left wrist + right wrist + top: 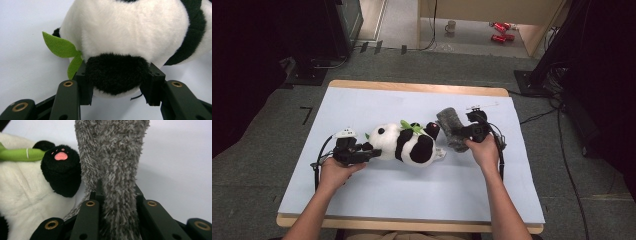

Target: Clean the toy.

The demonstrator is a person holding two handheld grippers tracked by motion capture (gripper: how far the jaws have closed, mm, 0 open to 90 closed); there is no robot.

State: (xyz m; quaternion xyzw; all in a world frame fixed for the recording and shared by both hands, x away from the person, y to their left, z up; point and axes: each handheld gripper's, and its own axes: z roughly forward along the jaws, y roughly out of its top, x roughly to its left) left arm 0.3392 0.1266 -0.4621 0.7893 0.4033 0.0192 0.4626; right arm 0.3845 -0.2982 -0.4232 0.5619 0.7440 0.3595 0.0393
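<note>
Panda plush [406, 144] lies on its side on the pale blue mat [362, 200], roughly mid-table, head toward our left gripper [371, 152]. In the left gripper view we see the jaws set either side of a black ear [115, 72] of the panda, pads pressing into the fur on both flanks, so we read that as a pinch on the ear. Green felt leaf [60, 47] sticks out just beside the left jaw, touching the white head.

Right gripper [462, 134] sits at the panda's other end. In the right gripper view, our jaws clamp a grey fuzzy sock [113, 170]; the fabric runs up between the pads and stands tall beyond them. Jaws are squeezed close, pinching the sock. Sock hangs just beside the panda's black paw [61, 170] with the pink pad; we cannot tell if they touch. Green bamboo stick [20, 154] lies across the panda's white belly next to that paw.

From the high view, both our hands rest low on the mat, well apart, panda between them. Wooden table edge [412, 87] frames the mat; grey carpet [262, 165] around.
</note>
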